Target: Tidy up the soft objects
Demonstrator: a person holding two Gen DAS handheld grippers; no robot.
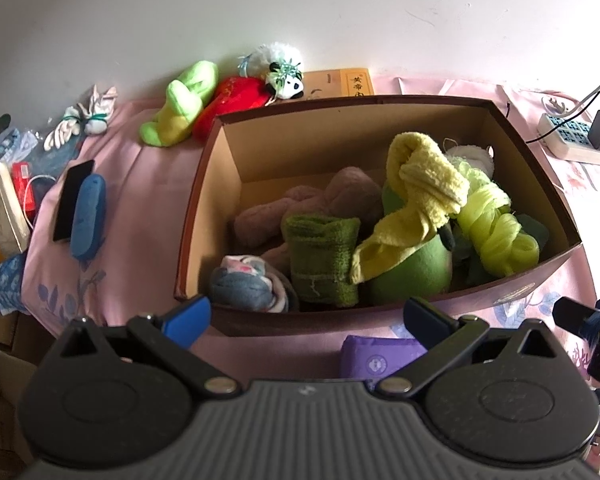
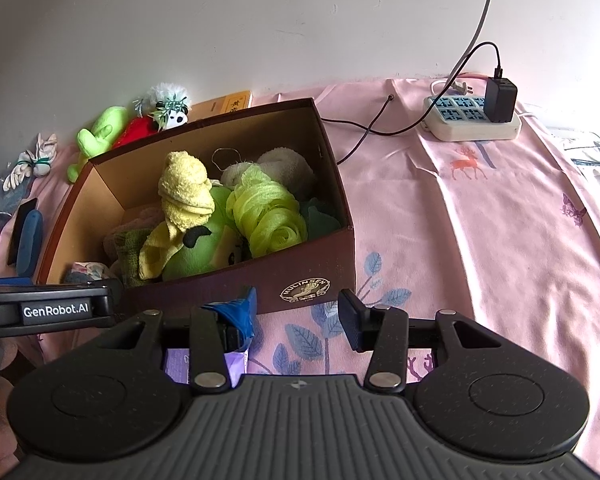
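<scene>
A: Soft objects — yellow towel (image 1: 428,172), mesh pouf (image 1: 496,224) — heaped in the box (image 1: 204,208); green plush (image 1: 180,104) outside, behind it.

B: Left gripper (image 1: 306,318) and right gripper (image 2: 296,314) both released, empty. Risk — reaching over could topple the towel or shove the box.

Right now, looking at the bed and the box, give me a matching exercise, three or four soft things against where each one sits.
Things:
1. yellow towel
2. panda plush
3. white gloves
4. rolled socks

Places:
A. behind the box, by the wall
B. near left corner of the box
C. draped over the green plush in the box
D. on the pink sheet, far left

Pairs: 1-C, 2-A, 3-D, 4-B
</scene>
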